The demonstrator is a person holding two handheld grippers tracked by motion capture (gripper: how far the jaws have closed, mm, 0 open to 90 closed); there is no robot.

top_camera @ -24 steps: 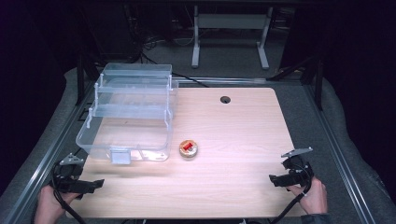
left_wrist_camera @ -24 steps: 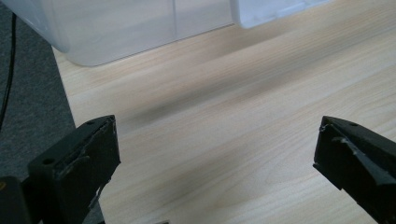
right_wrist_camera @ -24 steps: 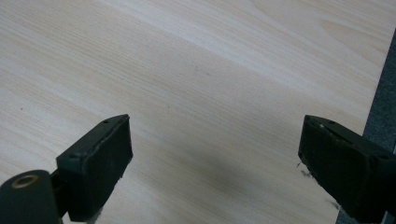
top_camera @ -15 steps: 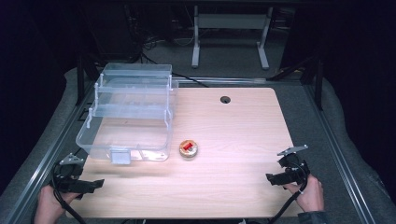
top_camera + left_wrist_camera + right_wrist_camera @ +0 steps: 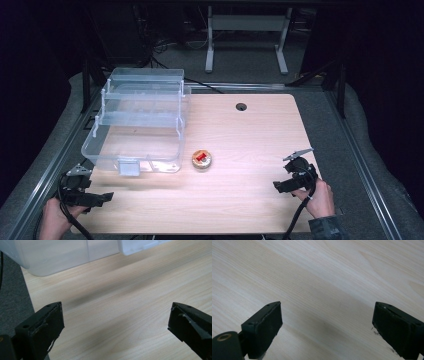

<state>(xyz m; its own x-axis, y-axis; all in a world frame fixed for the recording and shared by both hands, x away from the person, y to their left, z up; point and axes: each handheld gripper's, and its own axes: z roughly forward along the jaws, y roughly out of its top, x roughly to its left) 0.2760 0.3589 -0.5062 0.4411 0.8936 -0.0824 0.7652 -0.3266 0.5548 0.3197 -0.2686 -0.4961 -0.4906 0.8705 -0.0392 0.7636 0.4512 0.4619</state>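
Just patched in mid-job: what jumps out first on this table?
The big clear plastic tiered box dominates the table's far left, its stepped trays fanned open. Just right of its front corner sits a small round tin with something red inside, apart from the box. The left tongs and right tongs wait at the near corners, both open with nothing between them.

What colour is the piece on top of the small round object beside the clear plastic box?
Red, on the small round tan object; clearest in the high view.
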